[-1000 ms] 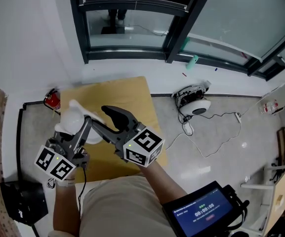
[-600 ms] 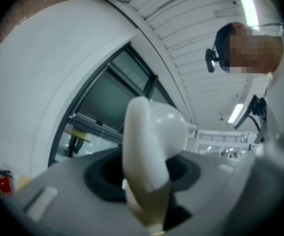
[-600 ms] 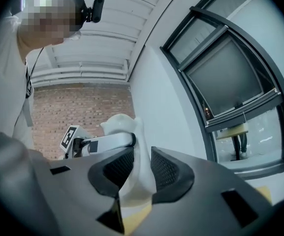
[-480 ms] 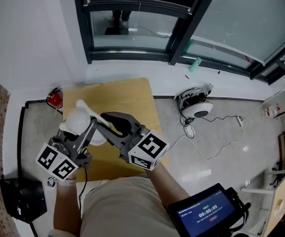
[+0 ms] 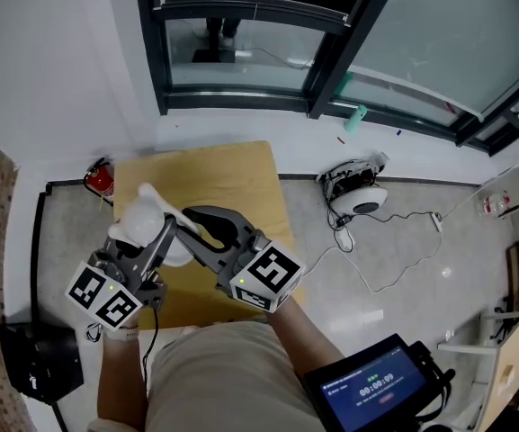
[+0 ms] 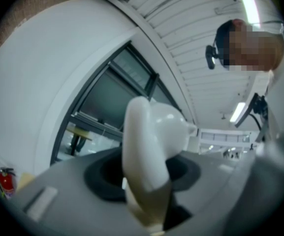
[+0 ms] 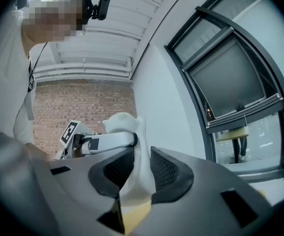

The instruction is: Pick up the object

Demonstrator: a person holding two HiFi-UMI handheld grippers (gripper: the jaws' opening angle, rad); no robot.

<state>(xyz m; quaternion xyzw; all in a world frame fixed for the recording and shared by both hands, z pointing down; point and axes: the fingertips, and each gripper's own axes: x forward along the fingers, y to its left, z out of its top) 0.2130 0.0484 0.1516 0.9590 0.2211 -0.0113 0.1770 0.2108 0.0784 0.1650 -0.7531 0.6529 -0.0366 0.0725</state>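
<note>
Holds a two-jaw claw in each hand, both low in the left half of the head view. Grips the left claw (image 5: 158, 232) at lower left, bare left forearm (image 5: 120, 376) running straight up the frame, left marker cube (image 5: 104, 297) nearest the camera, grey fingers slanting up and right. Points the right claw (image 5: 194, 219) in from lower centre, bare right forearm (image 5: 297, 329) angled up and left, right marker cube (image 5: 264, 277) tilted, dark jaws reaching leftward to meet the left claw's tips. Clamps both claws on one white rounded smooth object (image 5: 144, 216): left jaws partly apart around its bulk, right pads pressed on a thinner edge.
</note>
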